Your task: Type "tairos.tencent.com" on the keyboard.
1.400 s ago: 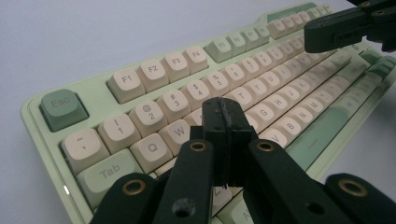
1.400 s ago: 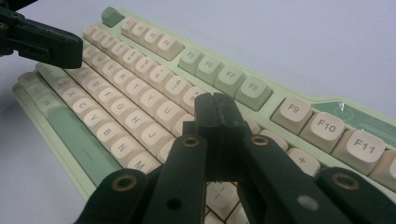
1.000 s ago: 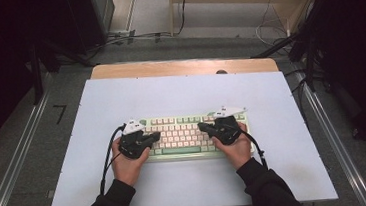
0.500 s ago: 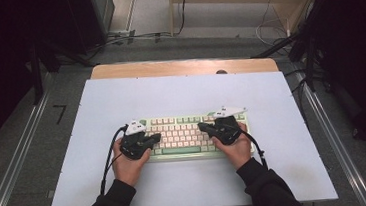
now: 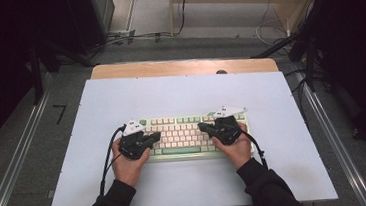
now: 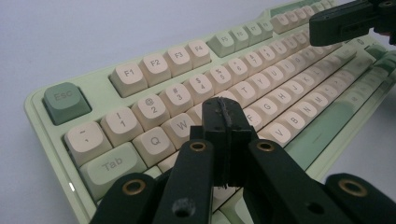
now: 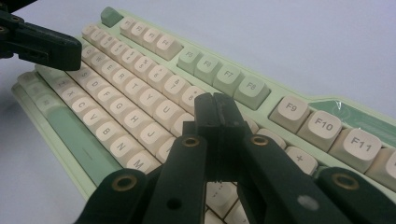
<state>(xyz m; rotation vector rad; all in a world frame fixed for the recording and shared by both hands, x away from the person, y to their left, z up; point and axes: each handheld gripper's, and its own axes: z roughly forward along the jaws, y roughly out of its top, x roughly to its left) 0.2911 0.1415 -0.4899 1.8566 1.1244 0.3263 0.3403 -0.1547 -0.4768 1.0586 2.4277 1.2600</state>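
Fingers closed, both grippers, left [image 5: 155, 135] and right [image 5: 202, 127], hover over keyboard [image 5: 182, 150] on table [image 5: 180, 95].

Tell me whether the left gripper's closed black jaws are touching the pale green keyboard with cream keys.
Cannot tell. In the left gripper view, the left gripper has its shut tips over the keyboard near the E key, hiding any contact or gap.

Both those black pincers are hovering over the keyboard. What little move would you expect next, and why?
Probably a small downward press. Both the left gripper and right gripper are shut into blunt tips poised above the keyboard, holding nothing, so tapping a key looks likeliest.
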